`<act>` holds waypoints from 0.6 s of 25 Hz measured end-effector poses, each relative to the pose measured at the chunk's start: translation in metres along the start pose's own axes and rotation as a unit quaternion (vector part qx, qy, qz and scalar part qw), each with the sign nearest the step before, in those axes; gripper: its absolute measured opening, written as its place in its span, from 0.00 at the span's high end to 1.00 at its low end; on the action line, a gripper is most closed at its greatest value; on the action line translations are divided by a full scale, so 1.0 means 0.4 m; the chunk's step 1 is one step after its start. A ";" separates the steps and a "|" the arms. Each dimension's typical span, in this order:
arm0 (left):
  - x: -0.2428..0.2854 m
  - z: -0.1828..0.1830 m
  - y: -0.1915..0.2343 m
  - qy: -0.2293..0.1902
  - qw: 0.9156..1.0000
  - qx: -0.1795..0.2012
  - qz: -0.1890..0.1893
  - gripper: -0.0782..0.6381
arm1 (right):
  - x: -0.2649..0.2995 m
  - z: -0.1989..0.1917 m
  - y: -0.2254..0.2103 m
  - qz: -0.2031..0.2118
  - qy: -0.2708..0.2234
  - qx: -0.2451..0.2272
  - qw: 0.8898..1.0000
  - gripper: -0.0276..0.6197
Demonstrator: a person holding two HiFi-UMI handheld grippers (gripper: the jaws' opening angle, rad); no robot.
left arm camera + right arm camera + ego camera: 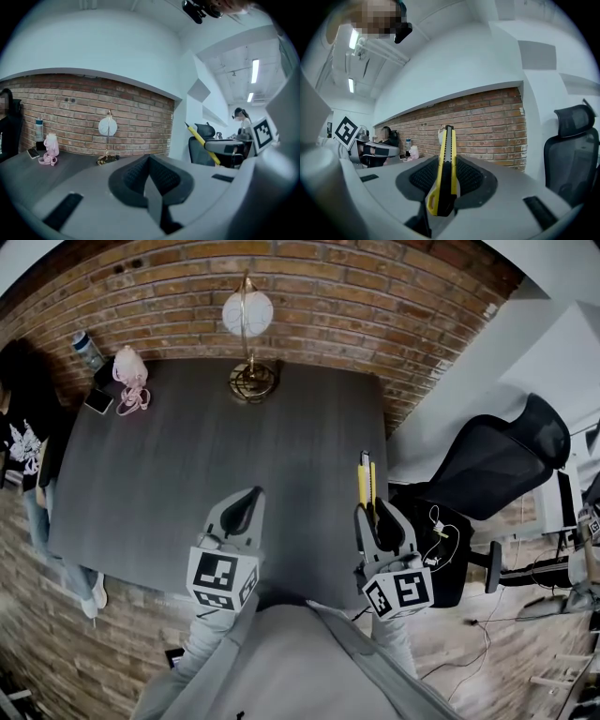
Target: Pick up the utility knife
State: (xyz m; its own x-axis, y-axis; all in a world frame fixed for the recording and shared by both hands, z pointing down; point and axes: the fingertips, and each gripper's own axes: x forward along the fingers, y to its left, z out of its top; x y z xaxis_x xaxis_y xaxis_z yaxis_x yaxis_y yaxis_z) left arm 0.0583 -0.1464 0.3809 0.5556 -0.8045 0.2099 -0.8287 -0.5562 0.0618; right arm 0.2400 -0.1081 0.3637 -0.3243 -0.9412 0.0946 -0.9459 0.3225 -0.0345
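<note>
The fingers (pixel 471 178) of the right gripper (pixel 373 521) clamp the knife (pixel 445 173) near its rear end, its length jutting forward past their tips over the surface's (pixel 187 484) right edge, while the left gripper's (pixel 246 510) fingers (pixel 136 176) sit closed together, empty

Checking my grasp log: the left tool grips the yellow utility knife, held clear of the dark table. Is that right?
Wrong tool. The right tool grips the yellow utility knife, held clear of the dark table; the right gripper view shows it between the jaws. The left tool is shut on nothing.
</note>
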 end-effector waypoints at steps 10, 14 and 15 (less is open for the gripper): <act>0.002 -0.007 0.017 0.001 1.000 -0.001 0.004 0.86 | 0.020 -0.010 0.007 0.008 0.003 0.006 1.000 0.76; 0.002 -0.010 0.024 0.001 1.000 -0.003 0.006 0.86 | 0.027 -0.011 0.014 0.011 0.001 0.006 1.000 0.76; 0.002 -0.010 0.025 0.001 1.000 -0.003 0.007 0.87 | 0.028 -0.011 0.014 0.011 0.002 0.007 1.000 0.76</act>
State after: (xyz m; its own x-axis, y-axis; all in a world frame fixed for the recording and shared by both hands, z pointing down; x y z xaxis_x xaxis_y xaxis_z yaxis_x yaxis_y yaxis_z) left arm 0.0500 -0.1517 0.3855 0.5445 -0.8113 0.2127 -0.8364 -0.5443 0.0646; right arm 0.2310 -0.1165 0.3688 -0.3451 -0.9335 0.0970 -0.9385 0.3418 -0.0498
